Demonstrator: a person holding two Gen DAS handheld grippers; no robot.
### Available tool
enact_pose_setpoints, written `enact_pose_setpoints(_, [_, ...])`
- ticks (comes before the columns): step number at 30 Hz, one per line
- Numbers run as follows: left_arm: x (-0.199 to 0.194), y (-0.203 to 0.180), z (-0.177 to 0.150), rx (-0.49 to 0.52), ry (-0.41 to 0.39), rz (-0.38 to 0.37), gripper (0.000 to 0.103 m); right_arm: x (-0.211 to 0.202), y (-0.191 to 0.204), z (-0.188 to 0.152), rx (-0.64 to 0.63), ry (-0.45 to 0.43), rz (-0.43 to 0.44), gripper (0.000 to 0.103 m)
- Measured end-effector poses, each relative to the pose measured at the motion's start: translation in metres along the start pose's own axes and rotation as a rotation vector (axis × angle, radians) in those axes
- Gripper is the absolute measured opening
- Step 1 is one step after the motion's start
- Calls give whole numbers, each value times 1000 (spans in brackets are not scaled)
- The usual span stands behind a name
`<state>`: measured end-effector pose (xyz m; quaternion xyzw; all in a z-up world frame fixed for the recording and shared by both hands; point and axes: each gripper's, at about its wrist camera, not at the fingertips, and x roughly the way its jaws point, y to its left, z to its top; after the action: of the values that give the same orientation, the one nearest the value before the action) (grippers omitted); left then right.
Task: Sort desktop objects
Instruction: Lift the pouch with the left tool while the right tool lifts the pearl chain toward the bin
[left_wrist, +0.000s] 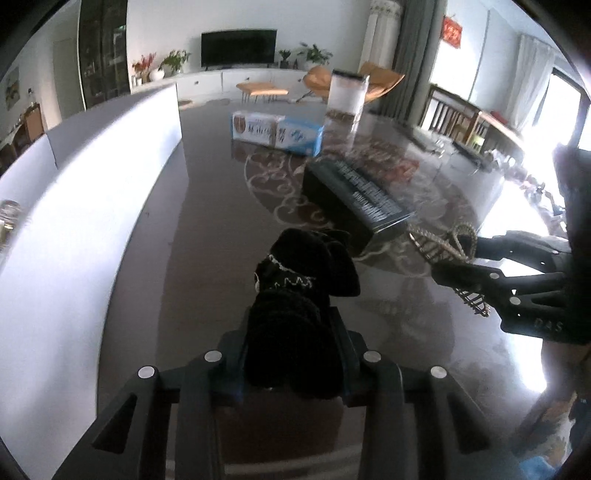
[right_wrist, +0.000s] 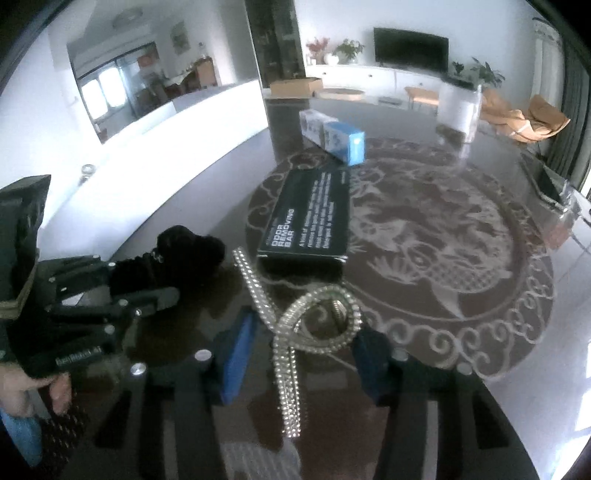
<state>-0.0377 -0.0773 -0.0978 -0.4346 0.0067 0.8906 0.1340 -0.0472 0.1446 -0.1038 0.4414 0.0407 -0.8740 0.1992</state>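
My two wrist cams look down-forward, close over glossy table (left_wrist: 207, 206); both share black box (left_wrist: 354, 199), TV wall.

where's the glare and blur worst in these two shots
Left wrist view: window light blows out the right edge, and the black box is smeared by motion blur. Right wrist view: glare washes the table at lower right; the rhinestone strap is soft; both views bend straight lines.

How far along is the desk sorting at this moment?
Nothing looks sorted yet. In hand: the left gripper clamps the black fabric piece; the rhinestone ribbon clip sits between the right gripper pads. Still left: the black box and blue box.
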Motion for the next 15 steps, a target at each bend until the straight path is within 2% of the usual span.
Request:
enact_pose_setpoints(6, [-43,2,-4,-50,-70,-42,35,-23,-15,-6,17,30,-24,51])
enact_pose_setpoints(9, [-75,7,-5,-83,-114,-54,35,-36,-17,1,30,22,-6,51])
enact_pose_setpoints(11, [-98,17,-3,-112,-148,-64,35,-43,-9,16,15,3,14,51])
enact_pose_setpoints(15, [-147,62,13,-165,-208,-12,35,-55,29,61,-68,-48,88,51])
